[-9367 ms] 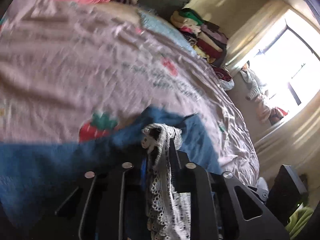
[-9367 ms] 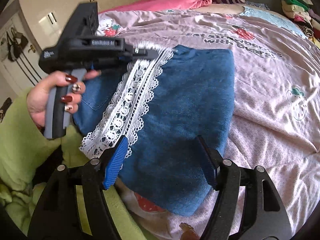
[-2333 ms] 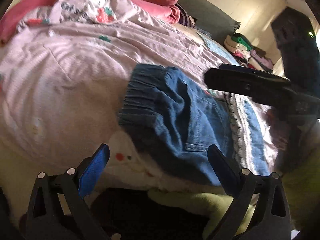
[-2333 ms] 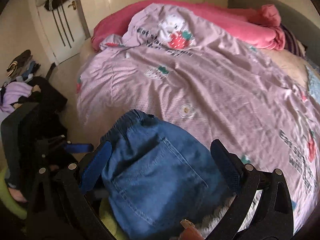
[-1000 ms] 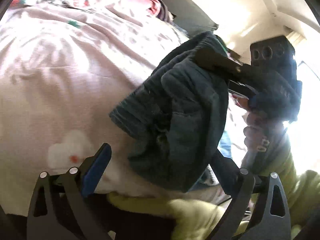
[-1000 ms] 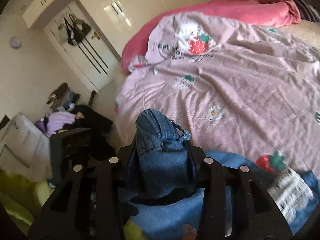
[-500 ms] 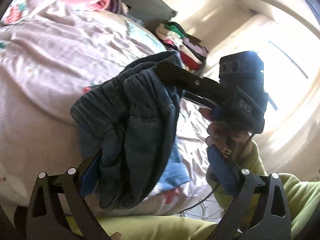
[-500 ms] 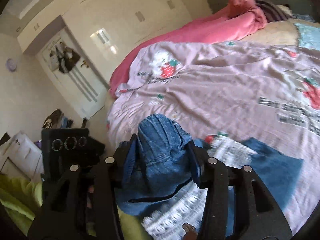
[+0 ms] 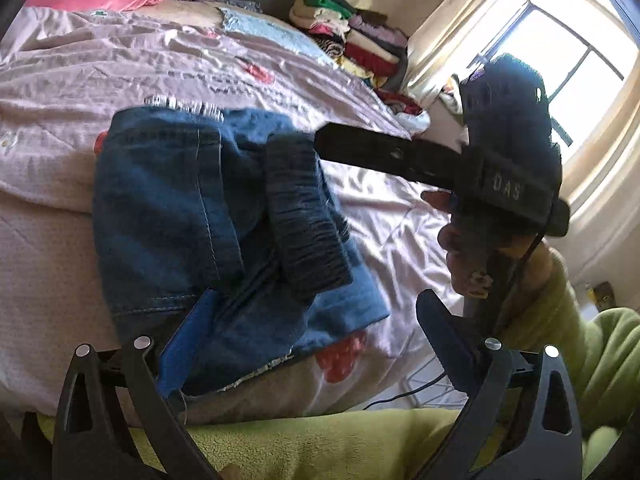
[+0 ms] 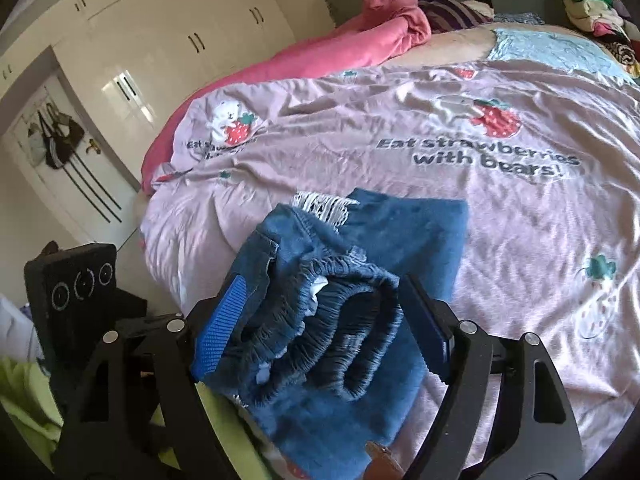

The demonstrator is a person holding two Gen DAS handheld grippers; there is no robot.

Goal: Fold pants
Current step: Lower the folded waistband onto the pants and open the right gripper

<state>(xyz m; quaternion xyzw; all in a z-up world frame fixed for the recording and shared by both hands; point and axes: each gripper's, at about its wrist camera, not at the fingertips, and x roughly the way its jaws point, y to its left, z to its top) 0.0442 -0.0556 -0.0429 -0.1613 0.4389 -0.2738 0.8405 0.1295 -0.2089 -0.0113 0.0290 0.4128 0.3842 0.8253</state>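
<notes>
From the left wrist view, we see the pants [image 9: 208, 216] lying folded on the bed [image 9: 60, 80] near its front edge, elastic waistband laid on top, likely to finish the last fold. Our left hand-held gripper [image 9: 316, 332] stands released, jaws wide, gripping nothing. Over the pants reaches the right hand-held gripper [image 9: 400, 156], its body marked "DAS".

From the right wrist view, the right hand-held gripper [image 10: 324, 320] is opening, the bunched waistband [image 10: 328, 320] between its jaws but apparently no longer pinched, probably so it settles in place. Beyond the pants [image 10: 400, 232], the bedcover [image 10: 520, 240] reads "Eat strawberries with bears!".
</notes>
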